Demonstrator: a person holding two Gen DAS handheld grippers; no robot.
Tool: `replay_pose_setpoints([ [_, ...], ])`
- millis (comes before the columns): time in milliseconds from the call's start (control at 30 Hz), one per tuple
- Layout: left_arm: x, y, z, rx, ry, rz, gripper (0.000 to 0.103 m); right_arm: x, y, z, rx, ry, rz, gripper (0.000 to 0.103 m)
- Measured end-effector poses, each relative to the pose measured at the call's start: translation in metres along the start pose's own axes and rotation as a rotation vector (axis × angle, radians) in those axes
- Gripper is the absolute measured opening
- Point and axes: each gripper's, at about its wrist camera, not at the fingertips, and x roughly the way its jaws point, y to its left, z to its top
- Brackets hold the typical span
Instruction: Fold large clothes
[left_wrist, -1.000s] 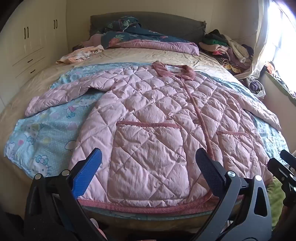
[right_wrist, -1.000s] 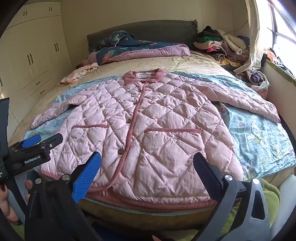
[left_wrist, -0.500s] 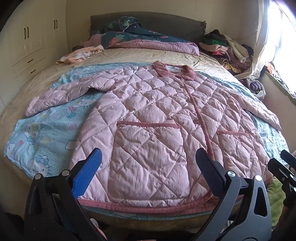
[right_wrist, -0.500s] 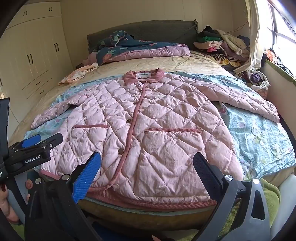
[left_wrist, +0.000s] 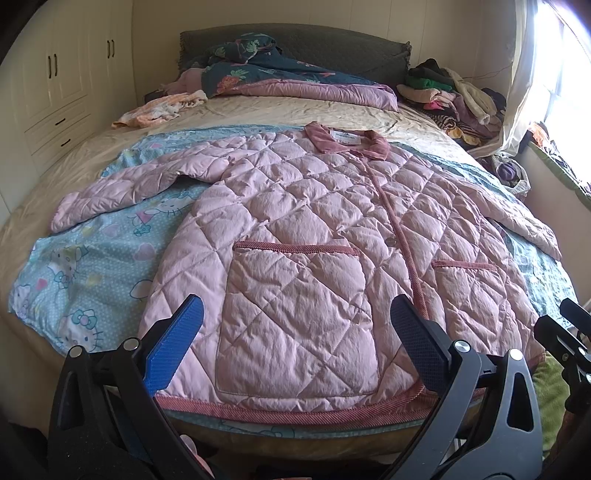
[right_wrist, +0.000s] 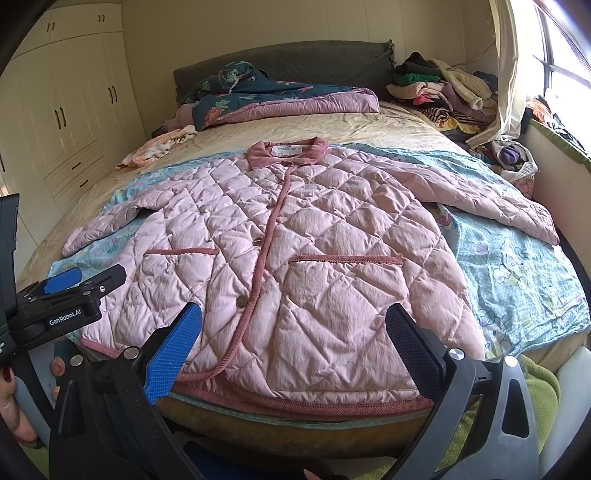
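A pink quilted jacket (left_wrist: 314, 236) lies flat and face up on the bed, buttoned, collar toward the headboard and both sleeves spread out; it also shows in the right wrist view (right_wrist: 295, 240). My left gripper (left_wrist: 295, 332) is open and empty, above the jacket's bottom hem over the left pocket. My right gripper (right_wrist: 295, 332) is open and empty, above the hem over the right pocket. The left gripper also shows at the left edge of the right wrist view (right_wrist: 74, 280).
A light blue cartoon blanket (left_wrist: 85, 266) lies under the jacket. A dark floral quilt (left_wrist: 266, 74) lies by the headboard, a clothes pile (left_wrist: 454, 99) at the far right, white wardrobes (right_wrist: 74, 110) on the left, and a green cloth (right_wrist: 539, 398) below the bed's right corner.
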Motion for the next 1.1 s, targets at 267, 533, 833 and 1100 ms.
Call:
replay_pose_setpoints([
  [267,0.0000,0.0001,0.0000,-0.001,-0.002,0.001,0.095,0.0000,0.0019,-0.0005,0.001,-0.001,0.006,0.099],
  [533,-0.0001,0.0001,0.0000,0.000,-0.003,0.001,0.095,0.0004,0.0004,-0.0006,0.002,0.000,0.005,0.099],
  [833,0.0000,0.0002,-0.0001,-0.001,-0.003,0.001,0.095,0.0009,-0.0001,-0.0006,0.004,0.000,0.006,0.099],
  [1100,0.0001,0.0001,0.0001,0.000,-0.002,0.000,0.095,0.0031,-0.0005,-0.0009,0.003,0.001,0.009,0.099],
])
